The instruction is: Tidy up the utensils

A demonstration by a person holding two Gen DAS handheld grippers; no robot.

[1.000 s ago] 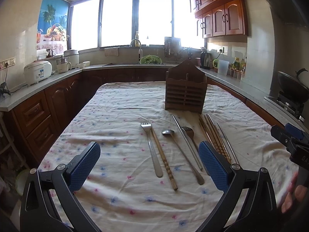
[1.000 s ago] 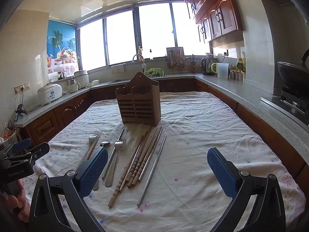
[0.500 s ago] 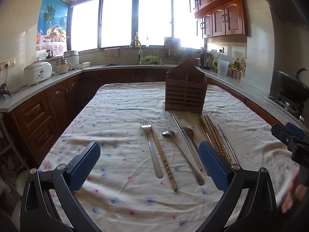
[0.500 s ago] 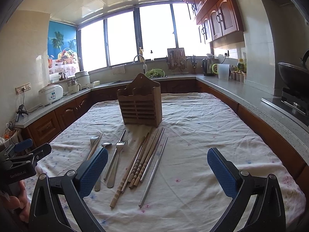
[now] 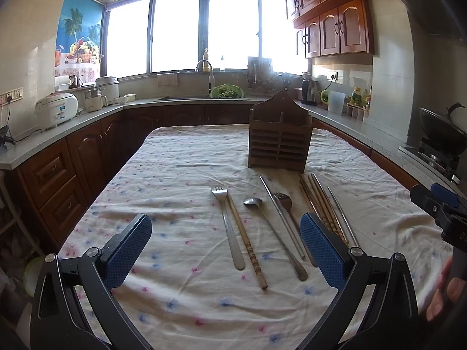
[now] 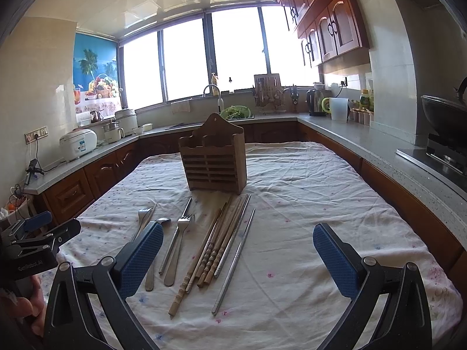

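Note:
A wooden utensil holder (image 5: 278, 140) (image 6: 214, 160) stands upright mid-table. In front of it lie a fork (image 5: 227, 227), a wooden chopstick (image 5: 248, 242), a spoon (image 5: 274, 236), a second fork (image 5: 287, 213) (image 6: 179, 242), a bundle of wooden chopsticks (image 6: 216, 242) (image 5: 324, 207) and metal chopsticks (image 6: 235, 258). My left gripper (image 5: 226, 250) is open above the near cutlery. My right gripper (image 6: 238, 261) is open above the chopsticks. Both are empty.
The table has a white flowered cloth (image 5: 175, 175) (image 6: 306, 192). Brown cabinets and grey counters ring it, with a rice cooker (image 5: 57, 110), a sink with greens (image 5: 226, 90), a kettle (image 6: 316, 102) and a wok on the stove (image 5: 440, 128).
The right wrist view has crept forward and lower toward the chopsticks. The left view is nearly unchanged. Both grippers stay open.

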